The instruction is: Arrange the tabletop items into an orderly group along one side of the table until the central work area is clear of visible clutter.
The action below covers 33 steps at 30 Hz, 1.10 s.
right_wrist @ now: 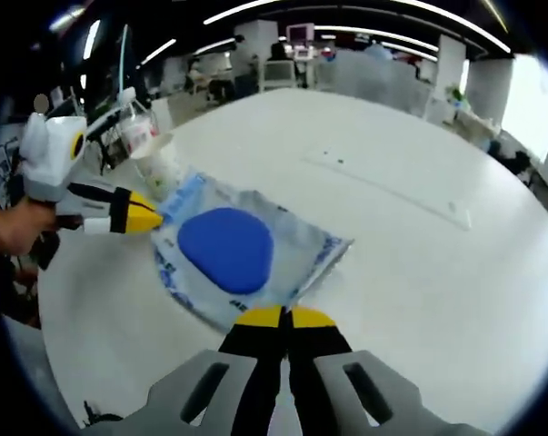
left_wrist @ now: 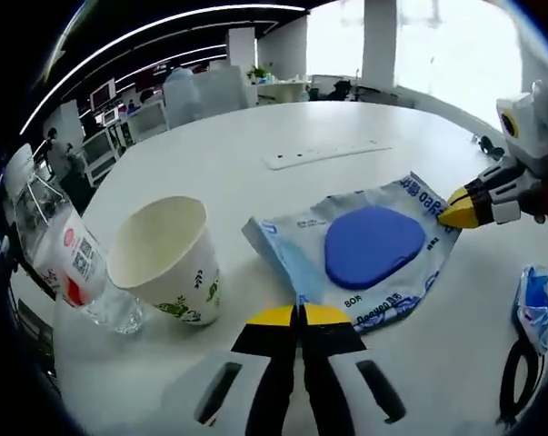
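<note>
Packet (left_wrist: 373, 259), pale blue with a dark blue pad inside, lies flat on the white table (left_wrist: 255, 154), held at two opposite edges. Left gripper (left_wrist: 300, 313) has its jaws closed on the near edge; right gripper (left_wrist: 462, 211) is pinched shut on the far corner. Paper cup (left_wrist: 169, 263) stands upright left of the packet, a plastic bottle (left_wrist: 69, 263) just beside it. Scissors (left_wrist: 528, 350) lie near the table's right edge.

Glossy plastic pouch (left_wrist: 364, 250), paper cup (left_wrist: 169, 259)
</note>
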Each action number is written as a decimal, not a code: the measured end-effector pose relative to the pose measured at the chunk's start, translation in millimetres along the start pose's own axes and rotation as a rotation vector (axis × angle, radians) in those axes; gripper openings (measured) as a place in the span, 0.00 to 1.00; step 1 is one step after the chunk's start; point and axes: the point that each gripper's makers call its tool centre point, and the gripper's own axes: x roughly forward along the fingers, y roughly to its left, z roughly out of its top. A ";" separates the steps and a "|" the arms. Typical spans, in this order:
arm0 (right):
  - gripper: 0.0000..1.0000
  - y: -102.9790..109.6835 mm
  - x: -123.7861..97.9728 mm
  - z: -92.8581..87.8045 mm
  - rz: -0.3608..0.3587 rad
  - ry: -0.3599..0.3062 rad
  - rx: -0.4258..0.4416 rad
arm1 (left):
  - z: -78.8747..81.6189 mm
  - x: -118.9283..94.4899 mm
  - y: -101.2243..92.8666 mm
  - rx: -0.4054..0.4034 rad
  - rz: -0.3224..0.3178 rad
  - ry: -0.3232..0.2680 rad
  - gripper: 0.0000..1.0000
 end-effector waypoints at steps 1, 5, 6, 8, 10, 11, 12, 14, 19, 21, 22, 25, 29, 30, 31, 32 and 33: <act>0.00 -0.4 1.0 -0.1 0.000 0.000 0.003 | -0.3 1.4 1.2 0.001 0.004 0.001 0.00; 0.00 -1.4 5.1 1.0 -0.001 -0.005 0.012 | 2.5 3.8 6.4 0.008 0.025 -0.012 0.00; 0.00 -0.9 6.0 1.1 0.001 -0.005 0.013 | 4.0 4.7 8.3 0.021 0.033 -0.017 0.00; 0.00 -0.2 8.3 1.0 0.001 -0.004 0.008 | 4.9 5.7 10.1 0.021 0.040 -0.019 0.00; 0.00 -0.4 10.3 1.2 0.001 -0.005 0.010 | 5.7 6.6 11.6 0.023 0.046 -0.023 0.00; 0.00 -0.7 11.5 1.2 0.000 -0.006 0.011 | 6.4 7.2 12.6 0.022 0.049 -0.026 0.00; 0.00 -1.2 13.4 1.1 -0.002 -0.006 0.007 | 6.6 7.8 13.0 0.022 0.050 -0.027 0.00; 0.00 -3.2 15.9 3.6 -0.006 -0.020 -0.004 | 7.0 8.5 14.3 0.033 0.057 -0.029 0.00; 0.00 -6.0 21.4 9.5 -0.014 -0.022 -0.030 | 8.7 10.2 17.5 0.059 0.076 -0.033 0.01; 0.00 -6.9 22.5 10.8 -0.019 -0.023 -0.032 | 9.2 11.2 18.7 0.068 0.080 -0.035 0.02; 0.00 -7.2 23.0 11.5 -0.021 -0.022 -0.031 | 9.6 11.5 19.2 0.072 0.084 -0.037 0.02; 0.00 -7.4 25.9 11.9 -0.034 -0.017 -0.065 | 10.2 13.3 20.8 0.084 0.092 -0.037 0.02; 0.00 -7.5 27.2 13.2 -0.038 -0.020 -0.055 | 11.9 14.7 23.6 0.111 0.116 -0.037 0.02; 0.00 -7.8 27.8 13.5 -0.038 -0.020 -0.052 | 12.0 14.9 24.2 0.119 0.122 -0.036 0.02; 0.00 -7.9 28.5 13.7 -0.040 -0.020 -0.058 | 11.5 15.2 24.0 0.119 0.123 -0.034 0.02; 0.00 -7.9 28.9 14.0 -0.041 -0.020 -0.062 | 11.7 15.1 24.5 0.118 0.125 -0.035 0.03; 0.00 -7.7 29.2 14.4 -0.042 -0.021 -0.066 | 11.6 14.8 25.3 0.109 0.130 -0.035 0.03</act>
